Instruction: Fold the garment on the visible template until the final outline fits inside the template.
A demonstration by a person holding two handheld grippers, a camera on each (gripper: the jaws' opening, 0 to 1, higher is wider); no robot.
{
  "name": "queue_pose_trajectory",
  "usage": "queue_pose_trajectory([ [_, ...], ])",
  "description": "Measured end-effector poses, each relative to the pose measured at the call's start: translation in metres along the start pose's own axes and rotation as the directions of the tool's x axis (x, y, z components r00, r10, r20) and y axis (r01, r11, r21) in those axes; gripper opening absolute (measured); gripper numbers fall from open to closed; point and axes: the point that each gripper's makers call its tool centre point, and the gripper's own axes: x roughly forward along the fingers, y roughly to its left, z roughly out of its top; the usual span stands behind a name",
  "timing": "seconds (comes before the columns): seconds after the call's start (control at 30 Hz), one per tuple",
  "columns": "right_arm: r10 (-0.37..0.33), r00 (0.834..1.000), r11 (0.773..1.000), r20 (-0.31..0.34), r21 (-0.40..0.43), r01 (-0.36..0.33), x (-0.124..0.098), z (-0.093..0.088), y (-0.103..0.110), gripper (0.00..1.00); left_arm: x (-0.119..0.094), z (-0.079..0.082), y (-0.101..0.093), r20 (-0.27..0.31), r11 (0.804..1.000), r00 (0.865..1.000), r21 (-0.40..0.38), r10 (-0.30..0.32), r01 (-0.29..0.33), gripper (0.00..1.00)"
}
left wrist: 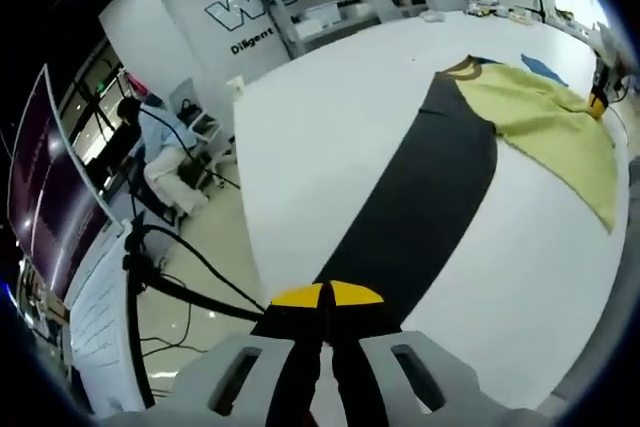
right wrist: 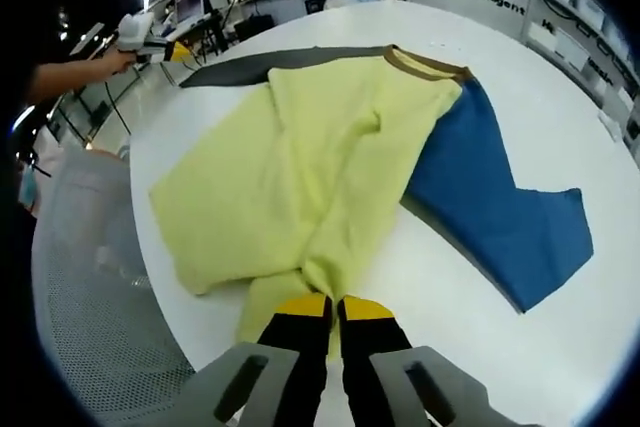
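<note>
Yellow-tipped, my right fingers (right wrist: 333,309) pinch the hem of the garment (right wrist: 300,157), whose yellow body lies bunched across the white worktop (right wrist: 560,127), a blue sleeve (right wrist: 500,217) spread to one side. Out at the far end my left fingers (left wrist: 326,295) press together on the cuff of the dark sleeve (left wrist: 420,197), stretched straight. I judge we are mid-fold, squaring the cloth. Next, I would carry that dark sleeve inward over the body, keeping the hem taut.

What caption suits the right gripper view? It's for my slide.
Right gripper shut on yellow garment hem; blue sleeve spread on white table.
</note>
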Motion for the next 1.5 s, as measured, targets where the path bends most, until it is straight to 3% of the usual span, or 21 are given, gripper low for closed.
queue_pose_trajectory([
  [0.13, -0.001, 0.998, 1.0, 0.064, -0.007, 0.001, -0.005, 0.007, -0.002, 0.0, 0.0, 0.021, -0.025, 0.048, 0.999, 0.997, 0.006, -0.053, 0.053, 0.03],
  [0.23, 0.005, 0.993, 1.0, 0.116, -0.002, -0.005, -0.01, 0.014, -0.004, 0.05, 0.0, 0.04, -0.05, 0.079, 0.992, 0.991, 0.062, -0.112, 0.108, 0.03],
  [0.43, 0.003, 0.99, 1.0, 0.141, 0.002, -0.003, -0.012, 0.017, -0.006, 0.1, -0.001, 0.07, -0.09, 0.121, 0.98, 0.977, 0.109, -0.178, 0.166, 0.04],
  [0.63, -0.025, 0.984, 1.0, 0.175, -0.003, 0.026, -0.014, 0.02, -0.014, 0.12, -0.008, 0.096, -0.138, 0.155, 0.949, 0.947, 0.189, -0.281, 0.251, 0.06],
  [0.7, -0.033, 0.982, 0.999, 0.187, -0.003, 0.034, -0.016, 0.021, -0.015, 0.16, -0.004, 0.101, -0.139, 0.161, 0.945, 0.941, 0.19, -0.299, 0.268, 0.08],
  [0.77, -0.057, 0.976, 0.998, 0.211, -0.004, 0.06, -0.018, 0.023, -0.021, 0.2, -0.006, 0.109, -0.155, 0.185, 0.933, 0.919, 0.17, -0.347, 0.318, 0.11],
  [0.83, -0.071, 0.972, 0.997, 0.224, 0.002, 0.073, -0.02, 0.023, -0.024, 0.24, -0.007, 0.112, -0.164, 0.188, 0.926, 0.913, 0.178, -0.363, 0.332, 0.16],
  [0.9, -0.076, 0.971, 0.997, 0.228, 0.009, 0.076, -0.021, 0.022, -0.026, 0.26, -0.009, 0.114, -0.177, 0.185, 0.91, 0.896, 0.19, -0.403, 0.37, 0.22],
  [0.93, -0.079, 0.97, 0.997, 0.228, 0.009, 0.079, -0.021, 0.022, -0.027, 0.26, -0.01, 0.114, -0.185, 0.186, 0.898, 0.884, 0.19, -0.429, 0.397, 0.25],
  [1.0, -0.087, 0.97, 0.996, 0.228, 0.013, 0.086, -0.021, 0.02, -0.03, 0.28, -0.016, 0.117, -0.206, 0.204, 0.869, 0.845, 0.155, -0.494, 0.471, 0.33],
  [1.07, -0.093, 0.968, 0.996, 0.234, 0.021, 0.091, -0.022, 0.02, -0.031, 0.31, -0.017, 0.114, -0.222, 0.193, 0.848, 0.827, 0.18, -0.527, 0.498, 0.37],
  [1.27, -0.123, 0.962, 0.992, 0.246, 0.039, 0.116, -0.024, 0.02, -0.038, 0.36, -0.019, 0.108, -0.259, 0.159, 0.806, 0.796, 0.223, -0.585, 0.548, 0.42],
  [1.4, -0.141, 0.961, 0.99, 0.239, 0.031, 0.137, -0.026, 0.019, -0.043, 0.41, -0.021, 0.1, -0.286, 0.107, 0.761, 0.765, 0.257, -0.635, 0.596, 0.49],
  [1.5, -0.15, 0.96, 0.989, 0.237, 0.036, 0.146, -0.027, 0.019, -0.047, 0.43, -0.019, 0.089, -0.304, 0.055, 0.74, 0.753, 0.246, -0.655, 0.626, 0.5],
])
